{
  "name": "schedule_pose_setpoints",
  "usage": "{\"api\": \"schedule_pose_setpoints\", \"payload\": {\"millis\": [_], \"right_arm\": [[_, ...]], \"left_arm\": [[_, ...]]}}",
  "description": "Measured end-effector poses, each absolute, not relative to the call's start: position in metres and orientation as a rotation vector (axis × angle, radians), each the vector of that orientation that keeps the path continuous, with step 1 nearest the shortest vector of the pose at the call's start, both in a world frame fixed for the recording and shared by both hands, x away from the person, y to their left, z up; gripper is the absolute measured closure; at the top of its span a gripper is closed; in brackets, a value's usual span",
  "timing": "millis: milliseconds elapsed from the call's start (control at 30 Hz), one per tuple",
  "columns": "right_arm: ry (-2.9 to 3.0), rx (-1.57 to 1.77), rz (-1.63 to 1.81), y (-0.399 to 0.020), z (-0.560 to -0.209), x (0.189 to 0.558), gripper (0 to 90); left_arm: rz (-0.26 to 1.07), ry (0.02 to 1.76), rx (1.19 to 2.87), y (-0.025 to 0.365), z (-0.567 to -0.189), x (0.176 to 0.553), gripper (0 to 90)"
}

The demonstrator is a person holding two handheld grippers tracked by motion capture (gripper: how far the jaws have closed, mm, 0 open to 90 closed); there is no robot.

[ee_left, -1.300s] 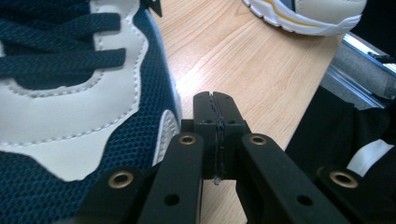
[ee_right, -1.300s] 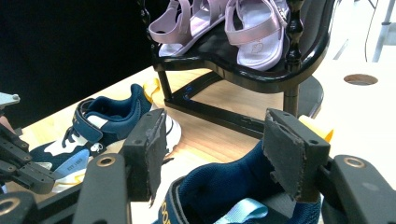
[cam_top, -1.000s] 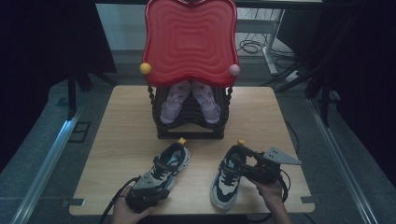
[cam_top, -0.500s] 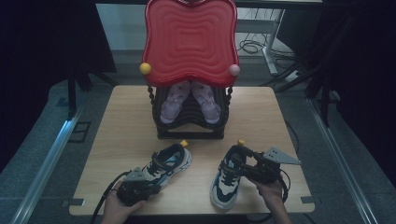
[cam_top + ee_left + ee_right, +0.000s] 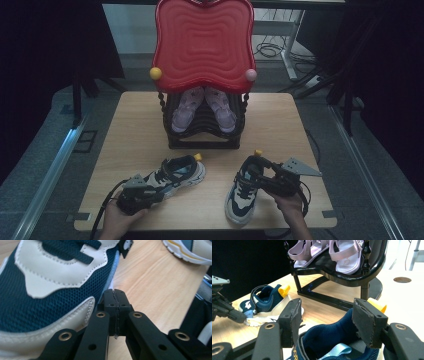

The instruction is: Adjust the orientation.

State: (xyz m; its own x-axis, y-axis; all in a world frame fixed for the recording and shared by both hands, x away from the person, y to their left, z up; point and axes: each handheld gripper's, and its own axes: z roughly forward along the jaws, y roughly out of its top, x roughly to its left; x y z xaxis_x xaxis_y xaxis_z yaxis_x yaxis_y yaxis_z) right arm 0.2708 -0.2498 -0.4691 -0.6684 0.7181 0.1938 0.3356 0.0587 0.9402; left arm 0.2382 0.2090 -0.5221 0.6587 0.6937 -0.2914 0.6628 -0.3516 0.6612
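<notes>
light wooden table (image 5: 140,125): bare strips along left and right edges. two navy-and-cream mesh sneakers: left sneaker (image 5: 177,174) near front-left edge, right sneaker (image 5: 243,189) near front-right edge. two lilac sandals (image 5: 204,107) on one black rack (image 5: 204,135). left gripper (image 5: 116,296) closed, empty, beside left sneaker. right gripper (image 5: 325,315) spread wide astride right sneaker's collar.

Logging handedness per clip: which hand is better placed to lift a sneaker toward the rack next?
Probably the right. The right claw has its jaws set apart astride the heel opening of the right sneaker. The left claw is shut, with nothing between its jaws, beside the left sneaker, so it would have to open first.
</notes>
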Motion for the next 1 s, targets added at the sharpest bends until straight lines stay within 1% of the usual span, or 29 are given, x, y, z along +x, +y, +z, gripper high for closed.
{"api": "schedule_pose_setpoints", "payload": {"millis": [267, 600, 867, 1000], "right_arm": [[2.026, 1.056, 1.638, -0.247, -0.471, 0.271, 41.3], [2.032, 1.053, 1.636, -0.244, -0.471, 0.272, 41.3], [2.039, 1.043, 1.635, -0.24, -0.472, 0.273, 41.3], [2.044, 1.038, 1.635, -0.24, -0.472, 0.273, 41.4]], "left_arm": [[0.079, 1.117, 2.049, 0.233, -0.523, 0.248, 89.6], [0.101, 1.142, 2.039, 0.238, -0.523, 0.261, 89.6], [0.108, 1.191, 2.005, 0.25, -0.524, 0.282, 89.6], [0.107, 1.196, 2.002, 0.252, -0.524, 0.283, 89.3]]}}
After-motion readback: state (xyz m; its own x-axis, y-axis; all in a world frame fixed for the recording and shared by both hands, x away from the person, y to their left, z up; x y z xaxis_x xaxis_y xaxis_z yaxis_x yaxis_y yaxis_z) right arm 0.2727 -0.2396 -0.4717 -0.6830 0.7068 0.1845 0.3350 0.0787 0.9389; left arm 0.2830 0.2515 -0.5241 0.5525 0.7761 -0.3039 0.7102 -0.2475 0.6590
